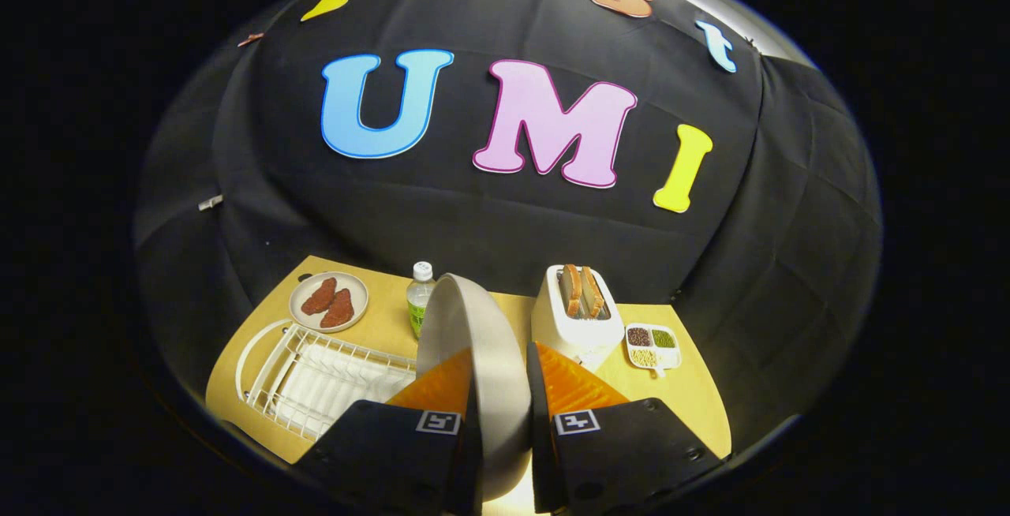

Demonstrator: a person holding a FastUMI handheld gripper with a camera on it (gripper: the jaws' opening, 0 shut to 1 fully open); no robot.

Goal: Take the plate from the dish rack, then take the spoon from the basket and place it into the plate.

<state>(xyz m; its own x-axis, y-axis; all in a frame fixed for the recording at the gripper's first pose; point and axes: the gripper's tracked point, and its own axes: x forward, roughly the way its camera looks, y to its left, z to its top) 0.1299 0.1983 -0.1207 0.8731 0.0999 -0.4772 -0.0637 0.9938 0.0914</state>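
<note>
A beige plate stands on edge between my two fingers, lifted above the wooden table. My gripper is shut on the plate, one finger on each face. The white wire dish rack lies down to the left of the fingers, with no dishes in it that I can see. The plate hides what sits straight ahead of the fingers.
A small plate with two reddish meat slices sits beyond the rack. A plastic bottle stands just behind the held plate. A white toaster with bread and a divided dish of beans are to the right.
</note>
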